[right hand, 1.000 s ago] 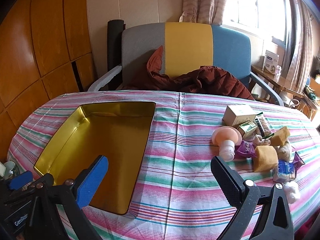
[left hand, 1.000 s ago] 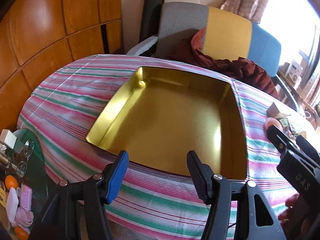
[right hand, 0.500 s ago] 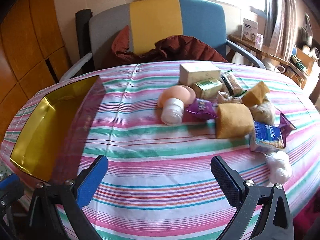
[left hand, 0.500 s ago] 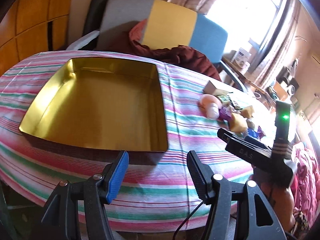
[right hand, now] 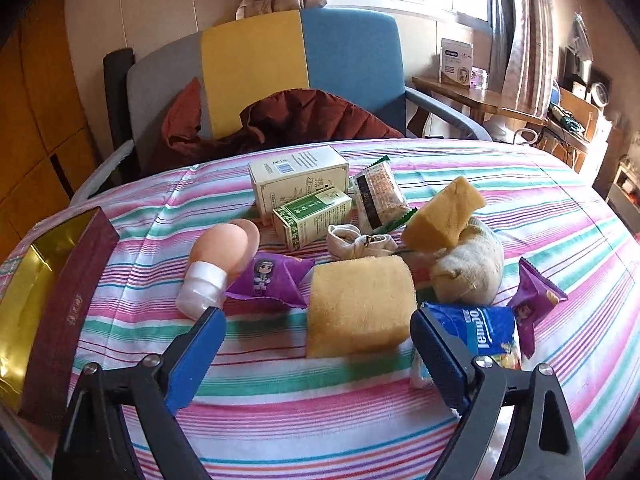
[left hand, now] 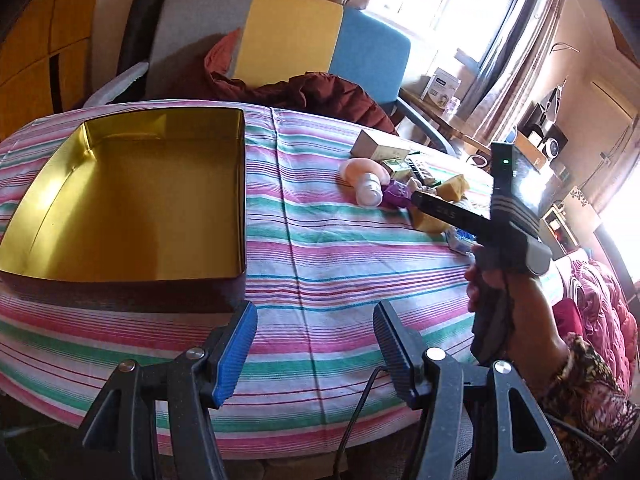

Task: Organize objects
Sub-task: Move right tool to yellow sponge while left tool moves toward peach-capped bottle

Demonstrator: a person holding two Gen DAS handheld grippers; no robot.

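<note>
Occlusion noted first: my right claw (right hand: 316, 350) stood wide apart, gripping nothing, just short of the yellow sponge block (right hand: 358, 304), and its right finger hid part of the blue packet (right hand: 486, 332). On that packet I could read only "tempo", upside down. A small white item under the finger was cut off and I could not identify it. The gold tin (right hand: 30, 304) was cropped at the left edge of the right wrist view; its maroon outer wall carried small lettering too fine to read.

My left claw (left hand: 314, 346) also stood apart, empty, hanging over the near edge of the bench (left hand: 340, 248), which was draped in a striped pink, green and white cloth. From there the tin showed whole: square, shallow, glossy gold inside, nothing in it. The right-hand tool's black bar crossed the pile and carried a faint, illegible mark.

The pile lay well apart from the tin, to its right: a white carton (right hand: 298, 180) and a green carton (right hand: 312, 216), both with unreadable print, a peach mushroom-shaped toy (right hand: 222, 258), a purple cartoon sachet (right hand: 270, 278), a cream knitted sock (right hand: 470, 266), and a second sponge wedge (right hand: 442, 214).
</note>
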